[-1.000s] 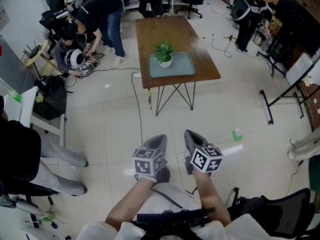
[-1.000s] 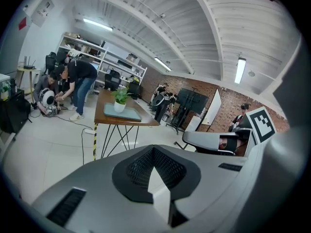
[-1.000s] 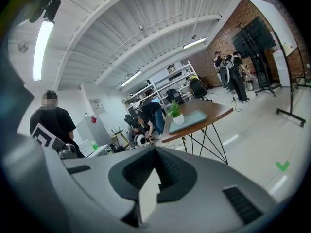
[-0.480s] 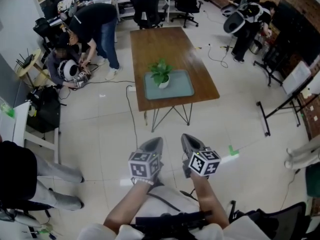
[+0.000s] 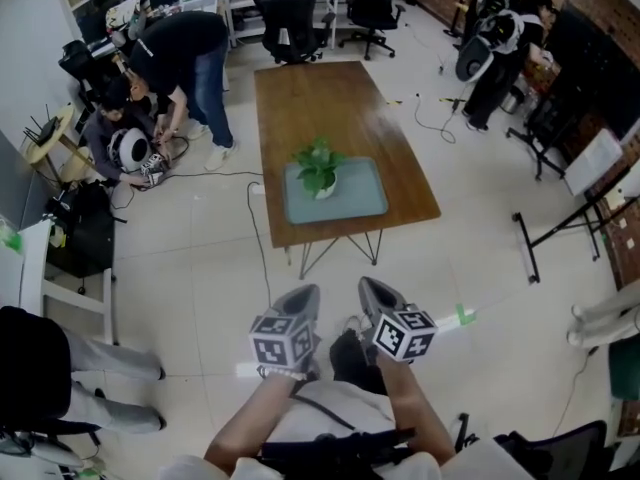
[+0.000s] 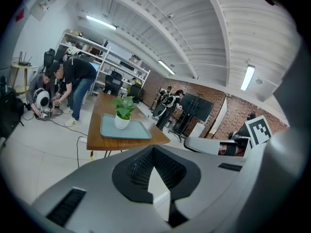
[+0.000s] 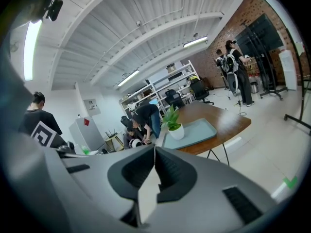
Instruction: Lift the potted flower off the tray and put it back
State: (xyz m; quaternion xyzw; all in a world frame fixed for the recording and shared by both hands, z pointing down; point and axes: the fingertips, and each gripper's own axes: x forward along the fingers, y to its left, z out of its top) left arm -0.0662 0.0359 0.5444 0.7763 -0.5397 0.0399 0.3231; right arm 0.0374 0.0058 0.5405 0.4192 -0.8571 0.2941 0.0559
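Potted flower (image 5: 320,173) on tray (image 5: 362,194), counter (image 5: 330,98) well ahead of me.
My left claw (image 5: 303,295) clenched empty; right claw (image 5: 373,290) just cracking apart, empty; floor (image 5: 200,268) between.

The left forearm (image 5: 255,408) and the right forearm (image 5: 408,398) reach forward side by side, tilted a little down; the left gripper (image 5: 302,296) has its jaws together, empty, while the right gripper (image 5: 371,290) has just been opening its jaws a slit, with nothing between them.
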